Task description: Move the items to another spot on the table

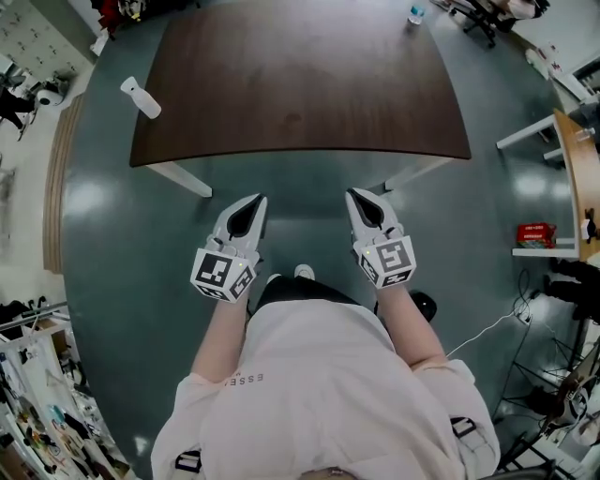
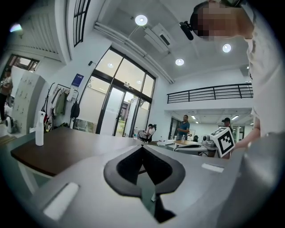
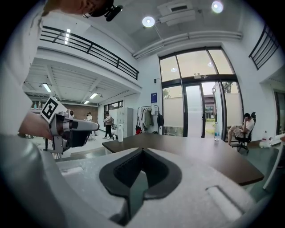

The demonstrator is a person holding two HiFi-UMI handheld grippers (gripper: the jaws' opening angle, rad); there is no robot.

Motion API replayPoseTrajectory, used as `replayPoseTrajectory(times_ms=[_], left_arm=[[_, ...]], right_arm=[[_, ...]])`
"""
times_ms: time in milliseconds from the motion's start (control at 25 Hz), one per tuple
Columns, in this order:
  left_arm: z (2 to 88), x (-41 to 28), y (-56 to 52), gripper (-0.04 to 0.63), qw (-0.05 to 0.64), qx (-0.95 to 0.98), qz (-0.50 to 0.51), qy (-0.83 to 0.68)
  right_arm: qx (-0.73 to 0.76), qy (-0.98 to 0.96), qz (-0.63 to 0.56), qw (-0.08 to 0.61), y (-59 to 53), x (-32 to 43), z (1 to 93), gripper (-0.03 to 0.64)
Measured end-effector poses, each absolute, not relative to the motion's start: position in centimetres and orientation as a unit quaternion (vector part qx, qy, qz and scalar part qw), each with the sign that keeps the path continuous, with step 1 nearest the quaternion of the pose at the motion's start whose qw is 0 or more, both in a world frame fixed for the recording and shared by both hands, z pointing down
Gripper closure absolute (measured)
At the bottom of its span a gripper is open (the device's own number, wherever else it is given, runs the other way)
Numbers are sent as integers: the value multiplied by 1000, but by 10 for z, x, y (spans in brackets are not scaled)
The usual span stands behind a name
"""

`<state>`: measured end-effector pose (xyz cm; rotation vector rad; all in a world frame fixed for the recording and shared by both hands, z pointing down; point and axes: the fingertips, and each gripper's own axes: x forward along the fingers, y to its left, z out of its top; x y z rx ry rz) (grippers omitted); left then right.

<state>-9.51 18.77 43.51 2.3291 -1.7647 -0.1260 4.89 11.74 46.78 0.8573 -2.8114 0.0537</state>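
Note:
A dark brown table (image 1: pixel 300 84) stands in front of me. A white spray bottle (image 1: pixel 141 97) lies at its left edge, and a small water bottle (image 1: pixel 416 13) stands at its far right corner. Both grippers hover side by side over the floor, short of the table's near edge. My left gripper (image 1: pixel 255 199) is shut, with nothing between its jaws. My right gripper (image 1: pixel 354 194) is shut and empty too. The left gripper view shows the spray bottle (image 2: pixel 39 129) upright at the table's left end. In the right gripper view, the water bottle (image 3: pixel 217 132) stands on the far side.
White table legs (image 1: pixel 183 180) stand below the near edge. A side desk (image 1: pixel 574 178) with a red box (image 1: pixel 535 234) is at the right. Cables and clutter lie at both lower corners. Several people stand or sit far off in the hall.

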Motion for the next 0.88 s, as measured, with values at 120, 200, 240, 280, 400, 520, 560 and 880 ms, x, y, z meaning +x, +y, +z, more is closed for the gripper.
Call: replayPoseTrajectory(times_ms=[120, 200, 240, 280, 400, 520, 560, 880], left_arm=[[429, -87, 189, 580, 97, 791, -44, -603], [427, -83, 190, 580, 94, 790, -43, -604], [427, -82, 191, 580, 93, 790, -42, -605], [427, -81, 192, 580, 91, 790, -42, -605], [427, -79, 196, 580, 90, 788, -41, -608], [428, -76, 199, 580, 90, 787, -39, -610], [428, -75, 199, 580, 89, 787, -39, -609], [430, -69, 204, 580, 91, 788, -36, -607]], right_arm=[[285, -954, 11, 97, 122, 58, 463, 629], [284, -954, 9, 94, 123, 63, 462, 629], [284, -954, 8, 93, 124, 64, 461, 629], [283, -955, 8, 92, 124, 65, 461, 629], [283, -955, 12, 89, 127, 69, 462, 629], [282, -955, 13, 87, 130, 72, 464, 629], [283, -955, 13, 87, 130, 73, 465, 629], [282, -955, 18, 87, 137, 77, 467, 629]])
